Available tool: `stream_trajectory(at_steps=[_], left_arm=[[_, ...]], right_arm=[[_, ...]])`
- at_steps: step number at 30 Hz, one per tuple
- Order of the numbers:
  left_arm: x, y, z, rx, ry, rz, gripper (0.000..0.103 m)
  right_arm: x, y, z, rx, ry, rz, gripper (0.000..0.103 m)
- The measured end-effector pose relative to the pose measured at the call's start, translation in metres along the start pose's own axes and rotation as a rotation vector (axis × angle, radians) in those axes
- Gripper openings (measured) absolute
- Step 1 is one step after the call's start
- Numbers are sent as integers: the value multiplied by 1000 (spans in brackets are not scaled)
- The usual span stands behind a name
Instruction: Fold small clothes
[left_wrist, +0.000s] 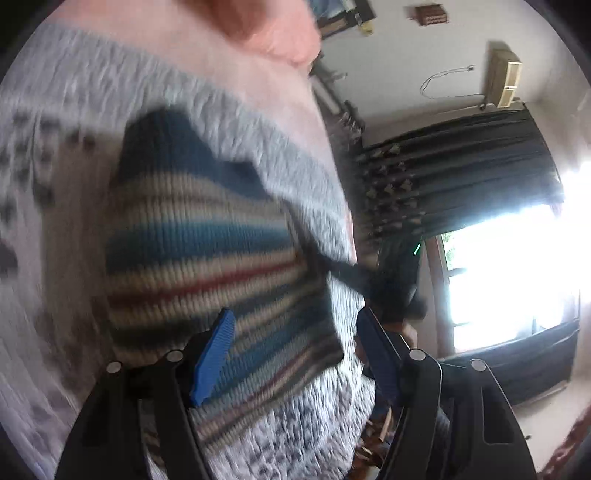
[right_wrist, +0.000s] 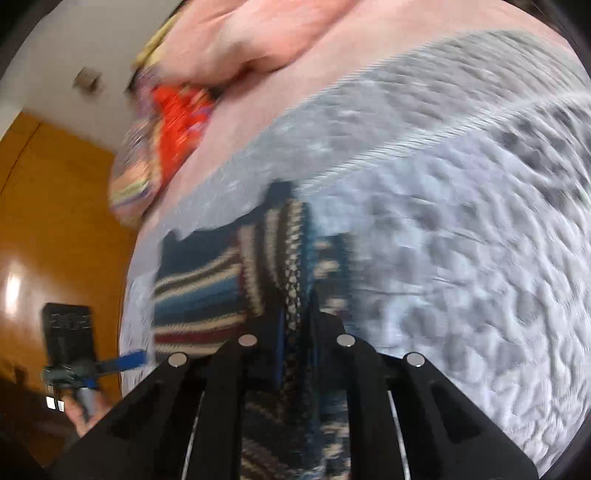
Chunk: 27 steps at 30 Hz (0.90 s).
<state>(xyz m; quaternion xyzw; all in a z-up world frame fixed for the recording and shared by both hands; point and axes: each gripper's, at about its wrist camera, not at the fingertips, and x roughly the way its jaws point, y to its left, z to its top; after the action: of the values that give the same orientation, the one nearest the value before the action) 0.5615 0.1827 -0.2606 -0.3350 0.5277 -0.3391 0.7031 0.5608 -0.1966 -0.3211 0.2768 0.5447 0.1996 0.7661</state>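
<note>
The right tongs (right_wrist: 293, 325) are pinched narrow on a fold of the striped knit garment (right_wrist: 207, 291), cloth running between the black arms. The left tongs (left_wrist: 295, 350) stand wide, their blue pads (left_wrist: 214, 365) holding nothing, just above the same garment. It lies on a grey patterned bedspread (right_wrist: 461, 258) over a pink sheet (right_wrist: 240, 147). Both views are blurred; bright bundled cloth (right_wrist: 159, 147), possibly more clothes, lies beyond.
</note>
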Motion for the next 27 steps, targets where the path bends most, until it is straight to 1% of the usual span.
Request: stream_trajectory(at_steps=[1, 3, 4, 5, 7, 8, 9, 11, 12, 13, 14, 15, 16, 17, 19, 20, 21, 22, 24, 25, 26, 27], left_arm=[[1, 2, 10, -14, -13, 13, 69], [7, 8, 25, -31, -16, 47, 69], [13, 14, 34, -31, 2, 89, 69], [20, 21, 39, -43, 25, 119, 69], [30, 31, 45, -58, 54, 148, 69], [32, 29, 51, -50, 61, 158, 69], [34, 27, 53, -39, 68, 163, 69], [39, 23, 55, -16, 82, 176, 69], [41, 22, 55, -4, 87, 180, 69], [42, 21, 54, 7, 91, 186, 68], [44, 22, 55, 4, 92, 184, 67], [43, 24, 56, -5, 89, 182, 64], [41, 26, 60, -16, 89, 185, 57], [42, 27, 61, -19, 93, 193, 55], [34, 23, 60, -26, 86, 204, 54], [26, 16, 57, -12, 67, 181, 54], [19, 9, 53, 6, 60, 152, 55], [14, 0, 48, 26, 64, 110, 55], [14, -9, 35, 50, 93, 76, 55], [20, -10, 25, 68, 120, 88, 55], [27, -7, 20, 77, 136, 126, 55], [32, -2, 17, 83, 145, 172, 55]], right_arm=[[6, -9, -4, 10, 14, -9, 10], [10, -15, -9, 16, 21, 16, 14], [6, -13, -7, 29, 21, 49, 20], [4, -11, -5, 39, 18, 58, 23], [-10, -6, 4, 38, -22, 63, 24], [-17, 6, 10, 12, -51, 65, 25], [-20, 13, 15, -6, -59, 83, 27], [-13, 27, 22, -47, -20, 113, 29], [-4, 30, 24, -57, 22, 120, 29], [13, 30, 25, -65, 72, 79, 25], [19, 28, 21, -84, 91, 12, 9], [29, 23, 21, -104, 104, -45, 0], [34, 15, 22, -100, 105, -56, 0], [34, 8, 24, -57, 108, -20, 0], [21, 10, 26, -36, 97, 7, 0], [7, 13, 23, -38, 83, 26, 7], [-1, 16, 21, -41, 79, 46, 7], [-12, 19, 12, -52, 86, 83, 7], [-25, 23, -4, -78, 113, 112, 7], [-21, 26, -9, -87, 135, 118, 8], [-17, 26, -18, -110, 152, 67, 0], [-12, 21, -23, -123, 153, 14, 0]])
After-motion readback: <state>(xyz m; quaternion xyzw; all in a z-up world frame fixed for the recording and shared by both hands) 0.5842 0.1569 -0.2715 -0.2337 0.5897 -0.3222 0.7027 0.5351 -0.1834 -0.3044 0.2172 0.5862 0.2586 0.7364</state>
